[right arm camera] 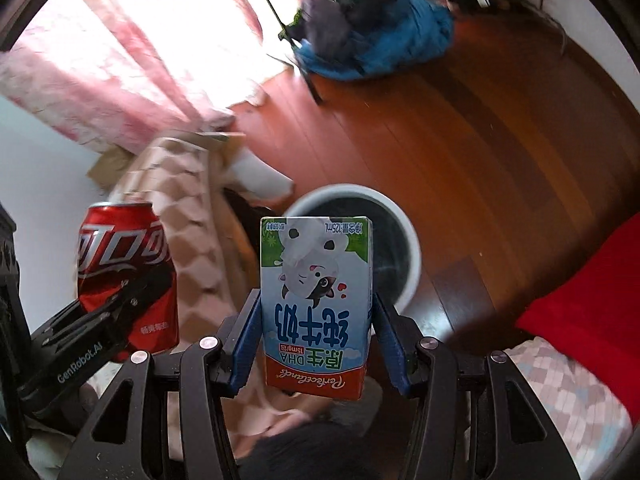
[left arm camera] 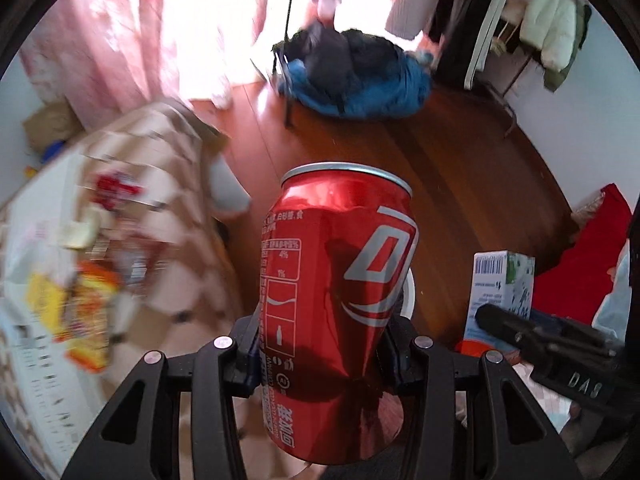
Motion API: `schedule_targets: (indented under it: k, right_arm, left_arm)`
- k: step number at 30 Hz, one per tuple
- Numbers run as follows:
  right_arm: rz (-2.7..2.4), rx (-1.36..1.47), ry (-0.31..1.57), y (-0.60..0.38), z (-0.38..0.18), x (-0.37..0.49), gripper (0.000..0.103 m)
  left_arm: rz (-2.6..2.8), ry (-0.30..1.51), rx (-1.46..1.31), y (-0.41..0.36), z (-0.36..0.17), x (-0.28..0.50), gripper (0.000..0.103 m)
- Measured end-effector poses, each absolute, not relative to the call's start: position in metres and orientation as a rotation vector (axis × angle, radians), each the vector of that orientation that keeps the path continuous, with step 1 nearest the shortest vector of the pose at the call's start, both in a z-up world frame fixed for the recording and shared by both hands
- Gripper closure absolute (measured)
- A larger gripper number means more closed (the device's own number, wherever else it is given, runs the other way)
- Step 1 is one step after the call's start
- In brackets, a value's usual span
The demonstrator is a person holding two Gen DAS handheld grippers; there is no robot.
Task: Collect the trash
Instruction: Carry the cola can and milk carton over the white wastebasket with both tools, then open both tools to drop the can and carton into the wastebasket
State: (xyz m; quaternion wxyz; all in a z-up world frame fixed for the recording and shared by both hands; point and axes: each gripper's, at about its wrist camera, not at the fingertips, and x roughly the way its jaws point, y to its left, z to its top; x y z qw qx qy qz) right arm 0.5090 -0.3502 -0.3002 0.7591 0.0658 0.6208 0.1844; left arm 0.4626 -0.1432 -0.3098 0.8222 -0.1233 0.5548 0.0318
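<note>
My left gripper (left arm camera: 320, 344) is clamped on a red soda can (left arm camera: 336, 280), dented at the waist and held upright between the pads, and my right gripper (right arm camera: 316, 312) is grasping a small milk carton (right arm camera: 316, 304) by its sides, printed face toward the camera and upside down. Just ahead of the carton and below it stands a round white bin (right arm camera: 412, 256) on the wooden floor (right arm camera: 460, 160); its inside looks dark, and I cannot tell whether anything lies in it. In the left view only a sliver of that bin's rim (left arm camera: 408, 296) shows behind the can, so the can sits slightly to the left of the opening. Off to my left gripper's left is a white worktop (left arm camera: 44, 208) strewn with blurred wrappers and packets (left arm camera: 92, 312), which look like more trash. I judge two pieces picked up and neither dropped yet; both releases over the bin remain, then probably a return for the litter on the worktop.
</note>
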Motion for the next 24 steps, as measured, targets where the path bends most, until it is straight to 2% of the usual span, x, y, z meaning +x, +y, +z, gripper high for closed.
schedule_targets:
  k: [6, 11, 12, 13, 15, 16, 18, 20, 23, 24]
  right_arm:
    - [0.368, 0.142, 1.438, -0.358, -0.37, 0.542, 0.048]
    - [0.369, 0.166, 1.471, -0.355, -0.42, 0.565, 0.048]
    - [0.371, 0.174, 1.473, -0.354, -0.425, 0.567, 0.047]
    - [0.367, 0.184, 1.478, -0.353, -0.432, 0.571, 0.047]
    - [0.371, 0.2, 1.49, -0.353, -0.442, 0.576, 0.046]
    - [0.364, 0.201, 1.498, -0.352, -0.447, 0.578, 0.043]
    - [0.352, 0.201, 1.504, -0.354, -0.451, 0.58, 0.019]
    - [0.336, 0.197, 1.503, -0.355, -0.452, 0.581, 0.015]
    - [0.321, 0.185, 1.502, -0.361, -0.449, 0.58, 0.0]
    - [0.311, 0.168, 1.494, -0.364, -0.445, 0.577, 0.0]
  left_arm:
    - [0.021, 1.329, -0.337, -0.157, -0.374, 0.512, 0.059]
    - [0.028, 1.37, -0.299, -0.167, -0.401, 0.531, 0.058]
    - [0.025, 1.373, -0.296, -0.168, -0.403, 0.533, 0.05]
    - [0.028, 1.371, -0.292, -0.171, -0.402, 0.531, 0.035]
    - [0.042, 1.373, -0.288, -0.172, -0.404, 0.532, 0.016]
    - [0.047, 1.374, -0.287, -0.171, -0.404, 0.531, 0.016]
    - [0.062, 1.371, -0.274, -0.17, -0.404, 0.527, 0.014]
    - [0.077, 1.37, -0.25, -0.169, -0.403, 0.526, 0.006]
    - [0.1, 1.353, -0.222, -0.168, -0.398, 0.52, 0.005]
    - [0.106, 1.349, -0.221, -0.166, -0.397, 0.519, 0.005]
